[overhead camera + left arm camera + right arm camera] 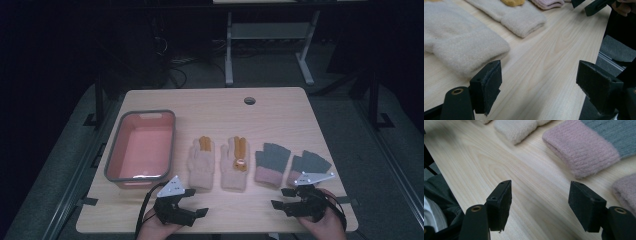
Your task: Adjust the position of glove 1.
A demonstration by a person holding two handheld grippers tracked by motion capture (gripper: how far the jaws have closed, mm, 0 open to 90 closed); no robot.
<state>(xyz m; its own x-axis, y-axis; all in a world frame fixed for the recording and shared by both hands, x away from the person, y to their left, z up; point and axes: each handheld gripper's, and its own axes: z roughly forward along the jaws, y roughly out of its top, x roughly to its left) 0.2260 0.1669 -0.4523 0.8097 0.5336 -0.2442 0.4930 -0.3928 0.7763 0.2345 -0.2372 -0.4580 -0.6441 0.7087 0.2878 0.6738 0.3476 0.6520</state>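
Observation:
Four gloves lie in a row on the wooden table (225, 110). Two are cream gloves with orange trim (201, 162) (235, 162); two are grey gloves with pink cuffs (270, 162) (305, 167). My left gripper (197, 202) rests near the front edge below the cream pair, jaws open and empty. The left gripper view shows this gripper (539, 73) over bare wood beside a cream cuff (461, 52). My right gripper (279, 198) sits open and empty in front of the grey pair. In its own view the right gripper (540, 192) faces a pink cuff (584, 155).
A pink basin with a grey rim (112, 165) stands empty at the table's left. A cable hole (249, 100) sits near the far edge. Table legs (229, 50) and cables stand on the dark floor beyond. The front edge lies close behind both grippers.

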